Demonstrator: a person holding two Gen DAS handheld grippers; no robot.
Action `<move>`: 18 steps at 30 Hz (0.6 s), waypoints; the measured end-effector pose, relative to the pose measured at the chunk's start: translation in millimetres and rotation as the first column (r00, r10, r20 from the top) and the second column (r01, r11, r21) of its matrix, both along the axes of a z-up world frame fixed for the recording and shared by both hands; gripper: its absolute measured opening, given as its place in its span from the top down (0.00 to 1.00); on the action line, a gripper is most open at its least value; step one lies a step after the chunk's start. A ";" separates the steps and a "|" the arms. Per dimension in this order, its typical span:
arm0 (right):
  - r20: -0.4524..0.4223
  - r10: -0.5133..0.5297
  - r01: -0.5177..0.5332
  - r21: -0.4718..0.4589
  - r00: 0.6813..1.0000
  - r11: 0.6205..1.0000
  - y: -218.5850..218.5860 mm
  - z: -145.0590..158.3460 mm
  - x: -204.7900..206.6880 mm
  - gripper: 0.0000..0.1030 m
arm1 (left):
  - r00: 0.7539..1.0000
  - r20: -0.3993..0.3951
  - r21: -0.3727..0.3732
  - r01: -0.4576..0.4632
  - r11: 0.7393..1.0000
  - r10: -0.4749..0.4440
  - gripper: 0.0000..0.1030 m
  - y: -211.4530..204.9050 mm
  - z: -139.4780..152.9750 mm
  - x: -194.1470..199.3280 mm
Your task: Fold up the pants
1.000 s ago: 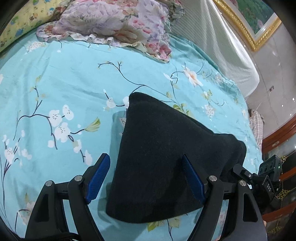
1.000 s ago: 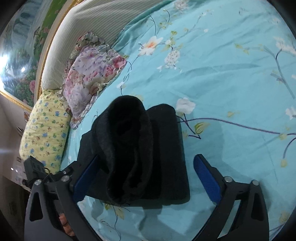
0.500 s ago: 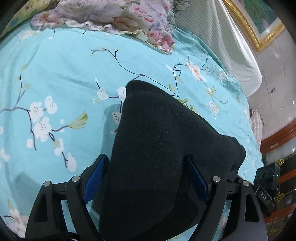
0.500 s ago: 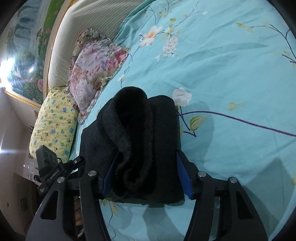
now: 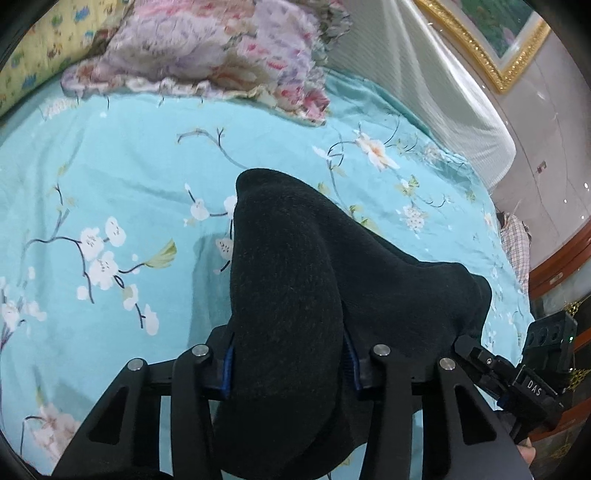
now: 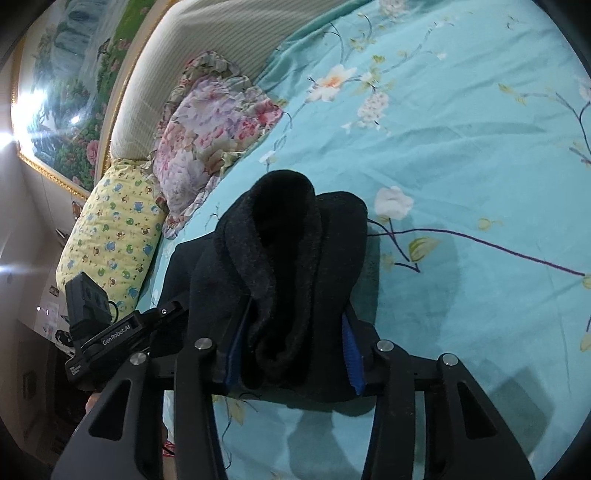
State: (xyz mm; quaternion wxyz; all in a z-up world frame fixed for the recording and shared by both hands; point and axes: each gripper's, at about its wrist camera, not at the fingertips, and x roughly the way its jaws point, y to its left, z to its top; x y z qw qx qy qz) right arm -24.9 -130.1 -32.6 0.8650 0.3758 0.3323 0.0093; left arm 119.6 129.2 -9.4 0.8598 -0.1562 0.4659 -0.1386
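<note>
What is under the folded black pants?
The black pants lie on the turquoise floral bedsheet, which shows all around them. The patch directly beneath is covered, so anything else under there cannot be seen.

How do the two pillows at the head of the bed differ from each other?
The floral pillow is pink and purple with big blooms and a frilled edge; the yellow pillow has small cartoon figures and a plain edge. The floral pillow looks flatter and rumpled, the yellow pillow plump and rounded. In the right wrist view the floral pillow partly overlaps the yellow pillow's end. Both lie by the headboard on the blue sheet.
</note>
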 end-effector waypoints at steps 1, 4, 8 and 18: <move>0.004 0.001 -0.001 -0.004 1.000 1.000 1.2 2.5 -0.5 0.56 | 1.000 0.011 0.003 -0.001 1.000 0.001 0.57 0.0 4.2 -2.8; 0.029 0.019 -0.019 -0.015 0.999 1.000 7.0 14.4 -1.2 0.57 | 0.999 0.045 0.026 -0.015 1.000 0.014 0.58 3.4 14.9 -12.3; 0.055 0.046 -0.045 -0.028 0.997 0.999 16.9 25.8 1.6 0.57 | 0.996 0.084 0.037 -0.041 0.998 0.038 0.58 14.6 30.5 -22.6; 0.102 0.129 -0.124 -0.053 0.986 0.991 43.5 45.4 24.9 0.57 | 0.982 0.152 0.064 -0.122 0.991 0.111 0.58 43.2 53.7 -38.3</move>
